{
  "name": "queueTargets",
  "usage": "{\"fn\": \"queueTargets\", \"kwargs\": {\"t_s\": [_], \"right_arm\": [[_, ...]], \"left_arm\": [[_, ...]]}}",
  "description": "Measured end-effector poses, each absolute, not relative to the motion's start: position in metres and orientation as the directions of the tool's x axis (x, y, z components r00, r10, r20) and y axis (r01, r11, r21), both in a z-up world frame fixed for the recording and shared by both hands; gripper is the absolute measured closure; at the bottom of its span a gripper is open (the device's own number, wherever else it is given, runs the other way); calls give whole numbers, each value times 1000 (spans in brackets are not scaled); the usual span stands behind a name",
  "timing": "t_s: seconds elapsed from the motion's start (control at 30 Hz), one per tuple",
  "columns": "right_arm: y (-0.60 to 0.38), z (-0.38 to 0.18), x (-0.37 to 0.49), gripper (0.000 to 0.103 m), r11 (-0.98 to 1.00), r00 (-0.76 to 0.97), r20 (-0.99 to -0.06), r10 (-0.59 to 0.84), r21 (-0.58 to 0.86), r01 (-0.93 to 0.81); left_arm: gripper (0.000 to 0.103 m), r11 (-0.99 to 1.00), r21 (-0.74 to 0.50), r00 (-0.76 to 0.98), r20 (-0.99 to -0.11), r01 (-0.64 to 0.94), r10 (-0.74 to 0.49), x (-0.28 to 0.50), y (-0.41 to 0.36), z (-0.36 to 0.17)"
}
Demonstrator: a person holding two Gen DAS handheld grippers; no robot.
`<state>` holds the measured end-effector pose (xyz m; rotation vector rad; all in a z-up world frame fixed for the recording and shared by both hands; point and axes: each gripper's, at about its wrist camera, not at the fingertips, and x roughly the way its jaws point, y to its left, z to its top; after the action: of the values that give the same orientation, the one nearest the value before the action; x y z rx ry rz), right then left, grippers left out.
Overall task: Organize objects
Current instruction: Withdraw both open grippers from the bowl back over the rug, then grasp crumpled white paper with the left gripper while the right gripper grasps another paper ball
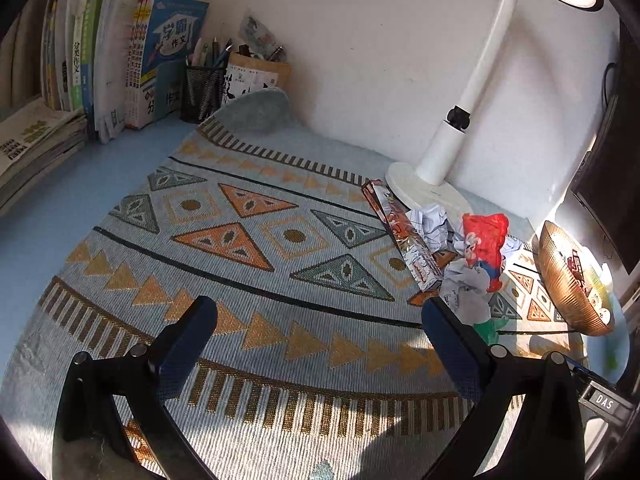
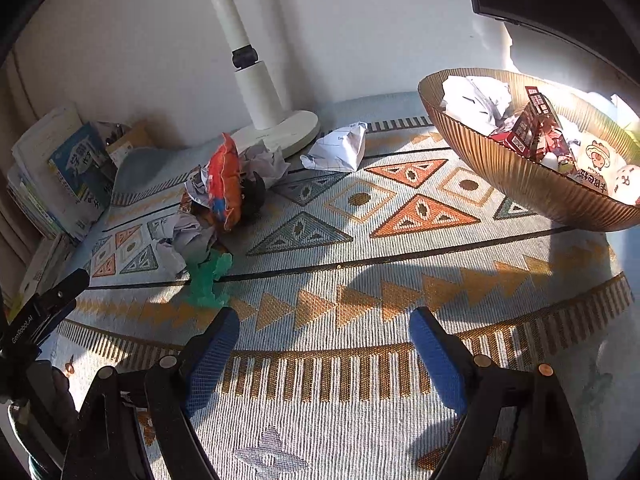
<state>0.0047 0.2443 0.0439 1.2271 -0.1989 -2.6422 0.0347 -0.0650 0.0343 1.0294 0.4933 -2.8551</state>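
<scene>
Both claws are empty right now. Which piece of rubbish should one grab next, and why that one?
Probably the green wrapper: it lies on the mat nearest the open right gripper, at the near edge of the litter pile, with nothing on top. The left gripper is open and empty too. The bowl already holds similar scraps, so it likely goes there.

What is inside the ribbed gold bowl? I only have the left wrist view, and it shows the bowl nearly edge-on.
Observer: The right wrist view looks down into the bowl. It holds crumpled white paper, a red box and a snack packet.
Operator: Is the right gripper carrying anything?
Observer: No. The right gripper is open and empty over the patterned mat.
</scene>
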Motion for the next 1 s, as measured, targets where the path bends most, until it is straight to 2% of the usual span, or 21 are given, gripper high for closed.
{"fn": "queueTargets", "kwargs": {"t_s": [0.17,0.33,0.47,0.53,0.6,0.63,0.7,0.8,0.9,1.0], "right_arm": [[242,46,6,17,-972,-635,-736,-234,192,135],[252,43,2,17,-969,-629,-741,-235,231,91],[259,40,-7,17,-961,-600,-760,-251,270,59],[269,39,-21,15,-926,-546,-768,-335,374,42],[282,45,-33,15,-876,-561,-729,-393,482,-12],[283,50,-41,15,-872,-569,-722,-394,490,-18],[277,59,-62,15,-904,-577,-744,-335,427,-25],[269,56,-97,15,-912,-568,-760,-316,409,-40],[269,48,-130,15,-928,-570,-791,-221,351,-127],[270,42,-155,15,-914,-585,-784,-209,369,-167]], "left_arm": [[1,-956,-259,-779,-624,141,54,36,-59,35],[1,-977,-172,-801,-598,127,1,42,-44,42],[2,-983,-185,-767,-627,-22,135,25,-25,50],[2,-971,-221,-742,-634,-95,217,11,-16,56],[2,-973,-176,-745,-627,-147,226,0,-1,61],[2,-974,-138,-743,-630,-178,225,-6,9,61],[2,-965,-101,-715,-654,-242,248,-19,22,56],[2,-949,-127,-656,-697,-287,291,-38,32,44],[2,-951,-149,-667,-683,-271,298,-46,32,38],[2,-951,-143,-669,-682,-275,296,-50,36,33]]}}
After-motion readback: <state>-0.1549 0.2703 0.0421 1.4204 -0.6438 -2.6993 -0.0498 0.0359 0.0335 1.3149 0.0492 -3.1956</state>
